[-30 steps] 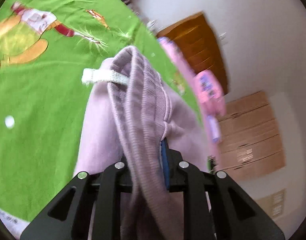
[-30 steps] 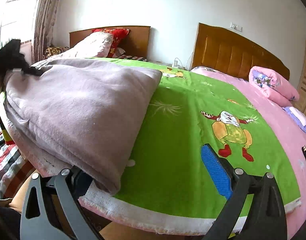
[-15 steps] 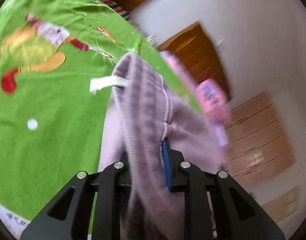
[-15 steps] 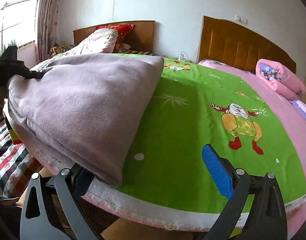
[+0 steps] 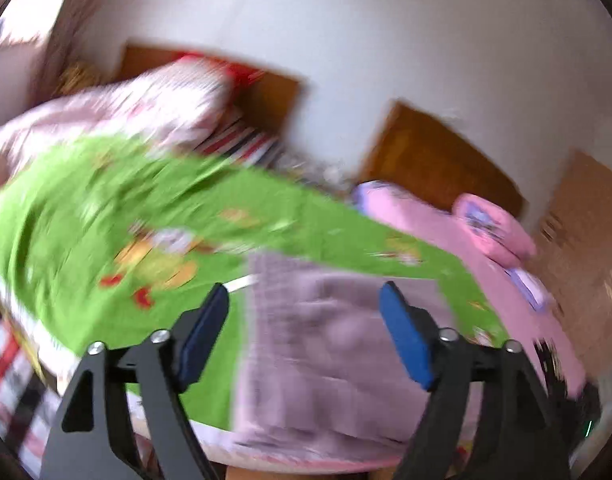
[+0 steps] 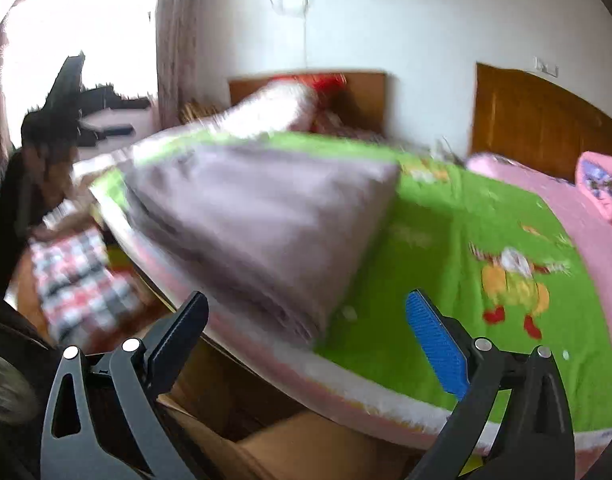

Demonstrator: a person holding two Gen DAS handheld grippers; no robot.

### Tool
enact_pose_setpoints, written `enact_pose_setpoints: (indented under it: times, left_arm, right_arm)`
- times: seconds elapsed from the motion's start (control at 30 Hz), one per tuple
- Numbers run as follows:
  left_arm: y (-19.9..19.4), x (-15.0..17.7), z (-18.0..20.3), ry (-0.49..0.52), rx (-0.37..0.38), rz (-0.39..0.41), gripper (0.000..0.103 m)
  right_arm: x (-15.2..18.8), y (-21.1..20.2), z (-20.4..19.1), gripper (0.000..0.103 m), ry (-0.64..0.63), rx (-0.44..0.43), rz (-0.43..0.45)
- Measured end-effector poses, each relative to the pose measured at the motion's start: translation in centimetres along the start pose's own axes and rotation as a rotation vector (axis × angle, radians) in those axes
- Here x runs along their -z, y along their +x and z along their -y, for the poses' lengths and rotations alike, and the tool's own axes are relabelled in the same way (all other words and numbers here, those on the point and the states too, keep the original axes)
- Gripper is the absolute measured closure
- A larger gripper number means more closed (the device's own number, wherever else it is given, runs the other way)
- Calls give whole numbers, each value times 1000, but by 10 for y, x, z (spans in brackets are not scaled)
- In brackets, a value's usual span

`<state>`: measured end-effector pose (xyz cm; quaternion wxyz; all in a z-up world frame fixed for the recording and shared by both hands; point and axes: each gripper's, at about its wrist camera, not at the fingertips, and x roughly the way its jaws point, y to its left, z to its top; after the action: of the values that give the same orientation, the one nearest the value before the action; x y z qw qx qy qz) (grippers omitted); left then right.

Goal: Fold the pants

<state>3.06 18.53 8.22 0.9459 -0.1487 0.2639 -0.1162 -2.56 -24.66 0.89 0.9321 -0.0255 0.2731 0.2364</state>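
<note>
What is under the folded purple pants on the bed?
The pants lie on a green cartoon-print sheet, near the bed's front edge. The sheet shows around them; the part of it directly beneath is covered, so anything there cannot be seen.

Pants [image 6: 262, 216] folded on blanket [image 6: 486, 216] at bed's near edge; pillow [image 6: 274, 108] behind, against headboard [image 6: 362, 92]; second headboard [image 6: 538, 120] right.
</note>
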Motion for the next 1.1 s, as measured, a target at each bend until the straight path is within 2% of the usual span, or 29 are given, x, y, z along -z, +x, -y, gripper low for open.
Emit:
enact_pose_setpoints:
  times: [0.07, 0.13, 0.17, 0.23, 0.37, 0.4, 0.47, 0.53, 0.67, 0.77, 0.83, 0.9, 0.97, 1.0, 1.1]
  left_arm:
    - [-4, 10, 40, 136, 46, -1, 14]
    - [11, 29, 78, 297, 47, -37, 14]
    - [27, 38, 91, 362, 25, -51, 14]
    - [55, 66, 105, 482, -92, -105, 14]
    - [84, 109, 88, 545, -150, -218, 14]
    - [85, 117, 82, 549, -139, -216, 13]
    - [79, 123, 80, 562, -116, -180, 13]
    - [83, 122, 77, 553, -107, -177, 12]
    - [89, 117, 70, 537, -94, -175, 10]
    - [80, 110, 74, 529, -61, -207, 10]
    - [64, 85, 72, 464, 43, -213, 10]
    - [44, 49, 63, 326, 196, -163, 8]
    - [42, 23, 52, 220, 269, -137, 2]
    - [48, 11, 47, 175, 286, -135, 2]
    - [79, 6, 40, 167, 181, -188, 2]
  right_arm:
    - [-15, -6, 5, 7, 57, -16, 60]
    - [-30, 0, 6, 7, 86, -10, 100]
    - [-37, 8, 5, 7, 84, 9, 97]
    - [-42, 32, -2, 7, 46, 67, 55]
    - [-15, 82, -19, 7, -80, 109, -136]
    - [-6, 84, -18, 7, -70, 95, -133]
    - [4, 86, -1, 7, 51, 20, -121]
    - [7, 90, 10, 7, 130, -32, -138]
    - [8, 89, 3, 7, 82, -9, -122]
    - [0, 88, 9, 6, 127, -52, -189]
    - [-18, 78, 18, 6, 111, -97, -206]
    - [-43, 67, 24, 6, 63, -121, -159]
    - [-70, 70, 31, 5, 65, -185, -138]
    - [-88, 82, 35, 5, 69, -261, -153]
    - [-119, 128, 37, 5, 39, -388, -197]
